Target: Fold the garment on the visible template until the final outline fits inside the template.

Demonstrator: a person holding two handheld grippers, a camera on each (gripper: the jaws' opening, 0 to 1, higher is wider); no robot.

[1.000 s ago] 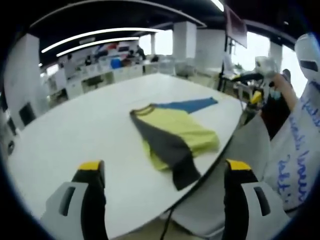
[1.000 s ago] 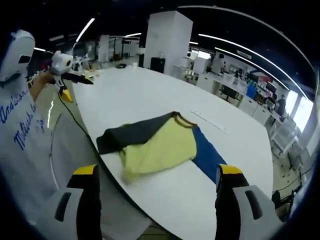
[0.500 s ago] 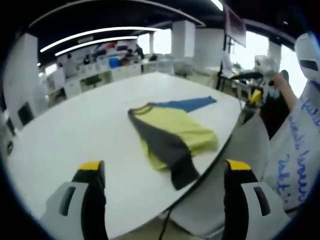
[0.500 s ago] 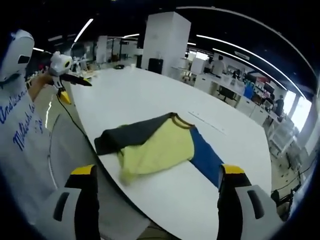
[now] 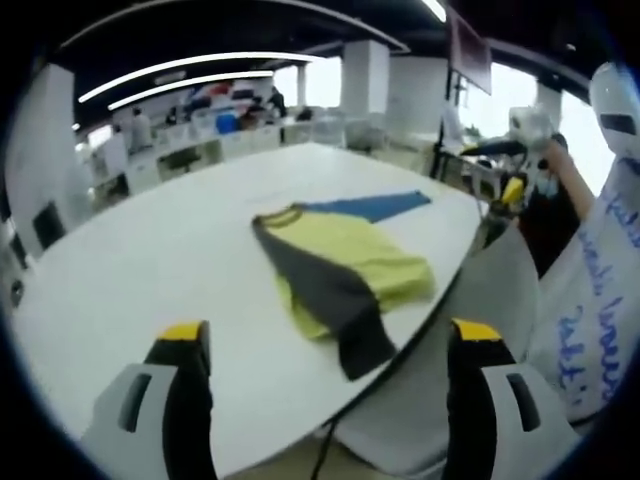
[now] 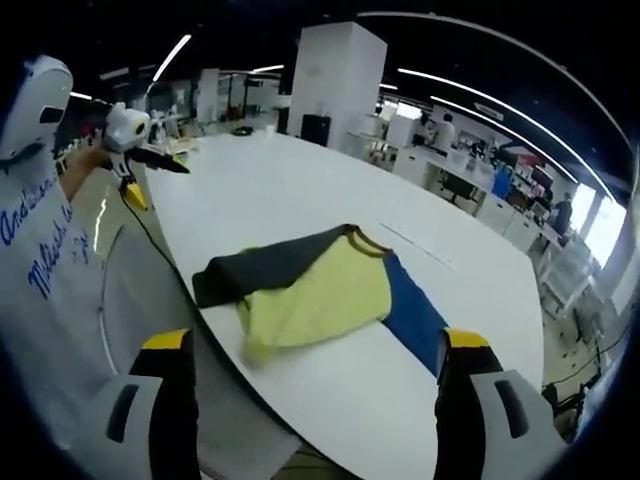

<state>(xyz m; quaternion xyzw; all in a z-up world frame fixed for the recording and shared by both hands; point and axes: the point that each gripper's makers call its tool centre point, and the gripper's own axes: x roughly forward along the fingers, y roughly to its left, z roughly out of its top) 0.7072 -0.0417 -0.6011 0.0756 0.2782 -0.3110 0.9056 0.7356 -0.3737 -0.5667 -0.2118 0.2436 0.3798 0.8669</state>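
A large white table (image 5: pixel 150 260) (image 6: pixel 300 200) spreads ahead of both pairs of jaws. Beyond it lies an open office hall with a white pillar (image 6: pixel 335 80) and long ceiling light strips (image 5: pixel 190 70); the desks and people at the far side are too blurred to tell apart.

On the table lies the garment (image 5: pixel 345 270) (image 6: pixel 315 290), a folded shirt with a yellow body, a dark grey part and a blue part. In the left gripper view it sits ahead of the jaws, between their two lines and nearer the right finger, well apart from the tips. Its dark grey part reaches the table's near edge, and whether it overhangs cannot be told. In the right gripper view it lies ahead and between the fingers, the grey part toward the left finger, the blue part toward the right one. A thin line (image 6: pixel 415 243) shows on the table beyond the blue part; a template outline cannot be made out with any certainty.

A person in a white printed top (image 5: pixel 600 300) (image 6: pixel 40 240) stands at the table's edge, cut off by the picture's border.

The left gripper (image 5: pixel 325 335) is spread wide with nothing between its yellow-tipped fingers (image 5: pixel 182 335). The right gripper (image 6: pixel 315 340) is likewise spread and empty, its fingers (image 6: pixel 168 342) clear of the cloth.
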